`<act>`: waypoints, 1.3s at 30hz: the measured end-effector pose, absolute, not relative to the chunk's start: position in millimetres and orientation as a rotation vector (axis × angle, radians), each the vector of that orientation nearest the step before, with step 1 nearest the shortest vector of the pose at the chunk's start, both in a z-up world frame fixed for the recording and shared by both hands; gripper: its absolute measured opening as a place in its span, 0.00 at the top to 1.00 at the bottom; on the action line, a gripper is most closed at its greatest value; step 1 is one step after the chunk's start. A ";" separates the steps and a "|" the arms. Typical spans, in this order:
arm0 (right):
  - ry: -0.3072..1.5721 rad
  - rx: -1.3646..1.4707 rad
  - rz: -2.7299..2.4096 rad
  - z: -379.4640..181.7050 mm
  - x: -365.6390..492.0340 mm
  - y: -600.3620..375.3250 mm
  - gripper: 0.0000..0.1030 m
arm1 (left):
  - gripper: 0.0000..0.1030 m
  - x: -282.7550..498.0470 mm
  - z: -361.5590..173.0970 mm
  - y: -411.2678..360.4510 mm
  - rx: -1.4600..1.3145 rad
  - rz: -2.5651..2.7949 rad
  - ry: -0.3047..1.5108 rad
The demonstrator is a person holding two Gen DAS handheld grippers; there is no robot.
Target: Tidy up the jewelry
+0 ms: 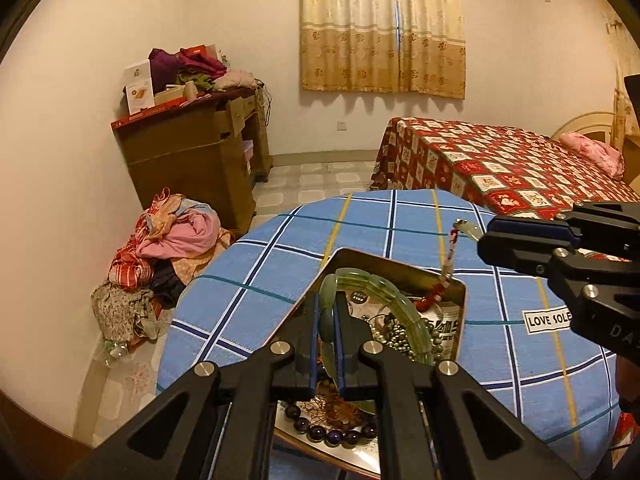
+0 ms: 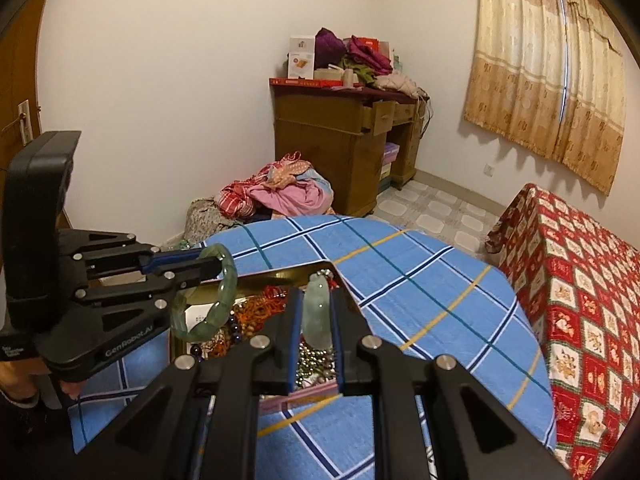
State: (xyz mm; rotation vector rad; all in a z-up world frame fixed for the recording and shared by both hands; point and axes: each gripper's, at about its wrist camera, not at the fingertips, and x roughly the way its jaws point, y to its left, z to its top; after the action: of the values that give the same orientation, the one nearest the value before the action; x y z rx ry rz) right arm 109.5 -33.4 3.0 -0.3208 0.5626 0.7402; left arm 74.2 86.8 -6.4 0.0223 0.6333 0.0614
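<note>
Up close in the left wrist view, the left hand-held gripper (image 1: 329, 322) pinches a green jade bangle (image 1: 376, 300) above the open metal jewelry tin (image 1: 400, 268) on the blue-plaid desk (image 1: 260, 280). Right wrist view: the right hand-held gripper (image 2: 316, 316) clamps a pale jade pendant (image 2: 317, 312) over that tin.

"LOVE SOLE" tag (image 1: 549, 321) on cloth; "GenRobot.AI" on left tool (image 2: 211, 263).

Glossy jade bracelet (image 1: 372, 292), shiny metal tin (image 1: 460, 292), woven checked cloth (image 1: 400, 220)

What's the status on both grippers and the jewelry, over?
Left gripper shut on green bangle. Right gripper shut on jade pendant. Both above jewelry tin. Nothing in the way.
</note>
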 end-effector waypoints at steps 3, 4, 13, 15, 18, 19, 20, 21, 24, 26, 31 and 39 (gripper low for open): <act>0.574 -0.320 0.743 -1.7 113.7 -27.6 0.85 | 0.95 77.0 -10.7 90.2 0.016 0.069 0.641; 0.576 -0.319 0.745 -3.4 114.7 -25.3 0.85 | 0.95 78.2 -12.7 91.7 0.011 0.070 0.645; 0.613 -0.313 0.743 -27.2 125.3 -10.2 0.85 | 0.95 88.5 -26.3 96.6 -0.017 0.083 0.673; 0.628 -0.311 0.742 -34.1 127.3 -8.0 0.85 | 0.95 90.1 -30.4 98.7 -0.021 0.087 0.681; 0.648 -0.306 0.741 -44.2 130.1 -5.9 0.85 | 0.95 92.6 -36.9 101.4 -0.029 0.089 0.693; 0.657 -0.304 0.739 -48.0 131.4 -5.7 0.85 | 0.94 93.3 -38.8 102.6 -0.035 0.090 0.697; 0.665 -0.301 0.738 -50.3 133.7 -5.8 0.85 | 0.94 94.2 -40.7 103.5 -0.039 0.089 0.701; 0.675 -0.295 0.738 -53.8 135.6 -6.5 0.85 | 0.94 94.6 -42.0 104.3 -0.043 0.092 0.703; 0.691 -0.288 0.718 -60.1 138.0 -10.4 0.83 | 0.87 97.1 -46.5 104.6 -0.044 0.098 0.724; 0.706 -0.291 0.707 -64.4 137.5 -12.8 0.65 | 0.62 95.0 -46.6 103.4 -0.040 0.114 0.722; 0.678 -0.319 0.676 -61.4 121.4 -23.2 0.47 | 0.34 76.5 -35.0 104.5 -0.064 0.119 0.652; 0.639 -0.242 0.652 -46.8 86.5 -56.1 0.42 | 0.34 47.4 -24.5 105.6 -0.121 0.139 0.610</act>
State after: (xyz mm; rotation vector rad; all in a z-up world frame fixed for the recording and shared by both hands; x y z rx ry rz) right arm 86.5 -56.1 -46.8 -0.2423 0.6385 0.6520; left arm 47.4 105.6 -24.5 -0.1209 0.6104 0.1386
